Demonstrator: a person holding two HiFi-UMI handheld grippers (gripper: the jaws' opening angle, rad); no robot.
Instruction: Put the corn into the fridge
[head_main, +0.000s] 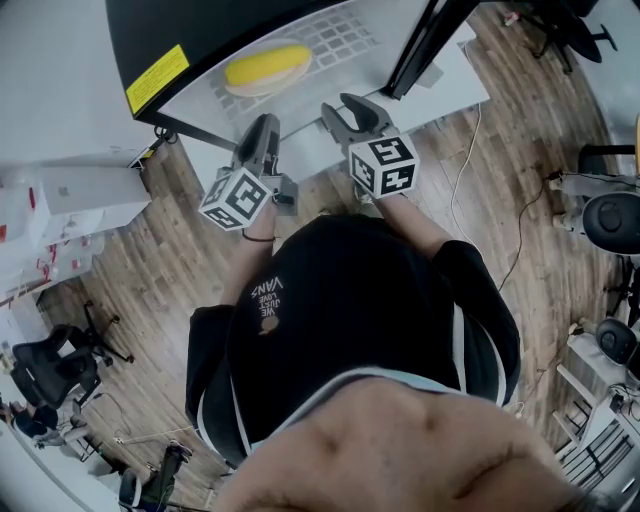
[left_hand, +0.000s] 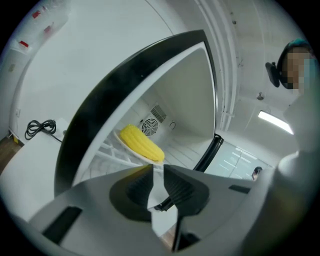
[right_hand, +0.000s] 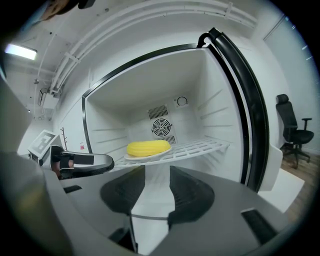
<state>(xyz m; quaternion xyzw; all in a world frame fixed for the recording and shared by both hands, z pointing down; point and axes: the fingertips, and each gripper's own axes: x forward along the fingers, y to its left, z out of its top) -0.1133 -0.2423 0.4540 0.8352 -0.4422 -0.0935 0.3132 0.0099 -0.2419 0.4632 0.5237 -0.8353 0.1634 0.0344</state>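
A yellow corn cob (head_main: 266, 68) lies on a white plate on the wire shelf (right_hand: 200, 147) inside the open fridge. The same corn (left_hand: 141, 143) shows in the left gripper view, and the corn (right_hand: 148, 147) sits mid-shelf in the right gripper view, in front of the rear fan. My left gripper (head_main: 266, 122) hangs just outside the fridge opening, jaws only narrowly parted and empty (left_hand: 158, 169). My right gripper (head_main: 352, 108) is beside it, open with nothing between its jaws (right_hand: 156, 170). Both are short of the shelf, apart from the corn.
The black-edged fridge door (right_hand: 250, 115) stands open on the right. White boxes (head_main: 60, 200) sit left of the fridge, and a coiled black cable (left_hand: 41, 126) lies on a white surface. Office chairs (head_main: 50, 365) and a loose cord (head_main: 465, 170) are on the wood floor.
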